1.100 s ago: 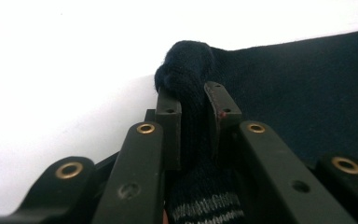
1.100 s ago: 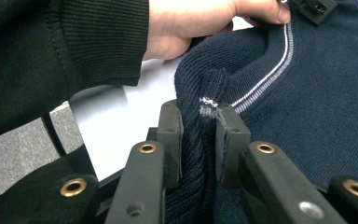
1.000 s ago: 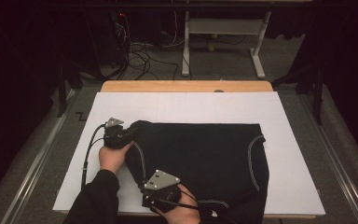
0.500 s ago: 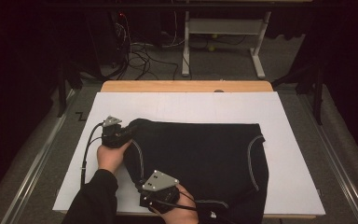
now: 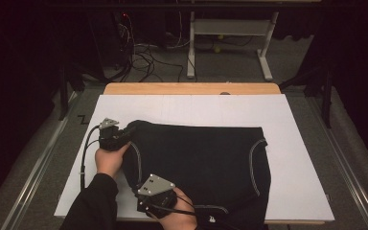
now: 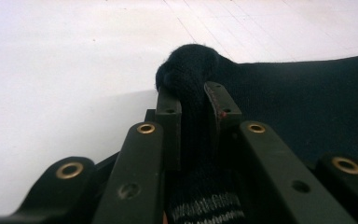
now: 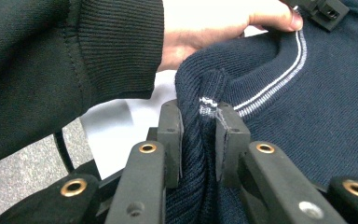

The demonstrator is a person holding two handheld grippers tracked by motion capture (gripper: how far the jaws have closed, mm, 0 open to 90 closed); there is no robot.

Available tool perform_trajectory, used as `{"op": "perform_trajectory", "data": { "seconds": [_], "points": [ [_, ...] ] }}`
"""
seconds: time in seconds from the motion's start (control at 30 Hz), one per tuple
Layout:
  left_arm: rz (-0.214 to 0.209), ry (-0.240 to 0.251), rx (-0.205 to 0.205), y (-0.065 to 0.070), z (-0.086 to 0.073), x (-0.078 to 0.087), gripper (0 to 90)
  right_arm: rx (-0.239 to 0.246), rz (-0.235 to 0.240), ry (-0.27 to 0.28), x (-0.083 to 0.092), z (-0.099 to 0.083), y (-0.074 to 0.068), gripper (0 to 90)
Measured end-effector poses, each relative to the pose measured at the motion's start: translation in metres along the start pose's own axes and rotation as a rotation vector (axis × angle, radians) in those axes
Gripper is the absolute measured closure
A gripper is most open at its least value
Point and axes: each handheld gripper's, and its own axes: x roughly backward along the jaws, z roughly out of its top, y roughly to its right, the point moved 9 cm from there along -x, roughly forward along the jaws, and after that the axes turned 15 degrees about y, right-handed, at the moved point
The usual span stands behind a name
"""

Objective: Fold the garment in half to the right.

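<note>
One dark sweater (image 5: pixel 201 163) lies flat on one white sheet (image 5: pixel 187 108) that covers most of the worktop (image 5: pixel 191 88); a strip of bare wood shows along the far edge. Two tongs are at work, both on the left part of the garment.

At the left, the left tongs (image 5: pixel 124 134) sit at the sweater's far-left corner, held by the left hand (image 5: pixel 109 160). In the left gripper view the left tongs (image 6: pixel 192 100) are drawn in narrow on a bunched fold of the knit, which bulges out past the tips in a rounded lump. The sheet beyond that corner lies bare out to its left edge.

Nearer the person, the right tongs (image 5: pixel 141 191) sit at the sweater's near-left edge, close to the front rim of the worktop, with one grey three-cornered plate (image 5: pixel 155 184) on top. In the right gripper view the right tongs (image 7: pixel 200 121) pinch a ridge of ribbed knit with a short pale stitch mark at its crest; the pads press on it from both sides. Just beyond curves one pale double stripe (image 7: pixel 275 81), and a dark sleeve (image 7: pixel 70 60) fills the upper left.

To the right, the sweater spreads smooth toward its right side, where one pale curved seam (image 5: pixel 254 167) runs. A wide band of bare sheet lies beyond it, and another along the far side.
</note>
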Motion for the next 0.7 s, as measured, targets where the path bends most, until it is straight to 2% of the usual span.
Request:
{"op": "perform_trajectory", "data": {
  "seconds": [0.47, 0.7],
  "points": [
    [0.032, 0.014, 0.033, -0.028, -0.002, 0.018, 73.6, 0.018, 0.031, -0.005, -0.021, 0.007, -0.015, 75.9],
    [0.058, 0.024, 0.035, -0.044, 0.002, 0.032, 73.6, 0.028, 0.054, -0.004, -0.033, 0.014, -0.025, 76.0]
  ]
}}
